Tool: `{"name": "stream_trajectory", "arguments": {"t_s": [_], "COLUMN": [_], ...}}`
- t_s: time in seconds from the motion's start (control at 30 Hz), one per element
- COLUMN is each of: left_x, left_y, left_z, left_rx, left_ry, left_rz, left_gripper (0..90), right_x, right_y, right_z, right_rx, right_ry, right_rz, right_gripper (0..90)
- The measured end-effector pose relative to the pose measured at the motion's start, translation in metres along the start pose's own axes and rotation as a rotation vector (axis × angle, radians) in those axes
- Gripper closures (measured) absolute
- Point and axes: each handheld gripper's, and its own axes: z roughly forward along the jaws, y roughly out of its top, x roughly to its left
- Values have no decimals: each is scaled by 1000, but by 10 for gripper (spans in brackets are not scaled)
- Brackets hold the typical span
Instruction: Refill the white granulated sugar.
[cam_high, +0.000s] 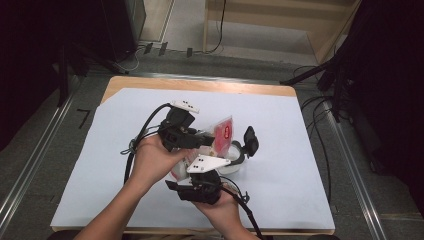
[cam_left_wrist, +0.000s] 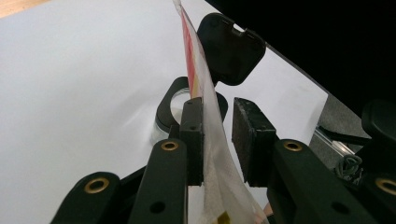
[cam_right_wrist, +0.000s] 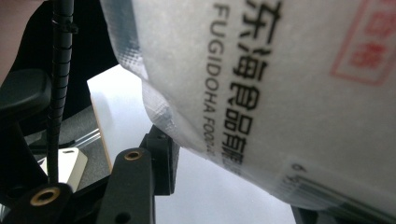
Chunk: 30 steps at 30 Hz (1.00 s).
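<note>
A white plastic food bag (cam_high: 223, 131) with a red label and black print is held up between both hands at the table's middle. My left gripper (cam_high: 204, 140) comes in from the left with the bag's edge (cam_left_wrist: 198, 79) between its pads. One pad (cam_left_wrist: 192, 140) lies against the film, and a gap shows to the other pad. My right gripper (cam_high: 202, 172) reaches up from below under its grey plate. Its pad (cam_right_wrist: 161, 154) presses into the bag (cam_right_wrist: 280, 84). Behind the bag stands a clear round container (cam_high: 232, 162) with a black rim (cam_left_wrist: 170, 100) and an open black flip lid (cam_high: 250, 140).
A white sheet (cam_high: 115, 165) covers the wooden table (cam_high: 150, 82). Black cables (cam_high: 135, 145) trail from both grippers across the sheet. Beyond the table edges lie grey floor, metal rails and dark stands.
</note>
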Motion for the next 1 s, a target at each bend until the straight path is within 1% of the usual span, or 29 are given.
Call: {"name": "stream_trajectory", "arguments": {"t_s": [0.33,0.53,0.57,1.0], "left_x": [-1,-1,-1,-1], "left_y": [0,1,1,1], "left_z": [0,1,1,1], "left_rx": [3,2,4,-4], "left_ry": [4,-2,5,2], "left_rz": [2,6,9,13], "left_gripper": [752,752,752,758], "right_x": [0,0,0,0], "right_y": [0,0,0,0], "right_z": [0,-1,-1,-1], "right_rx": [-1,0,-1,3], "right_ry": [-1,-1,-2,-2], "right_rz": [2,2,3,7], "right_gripper": [557,557,557,556]}}
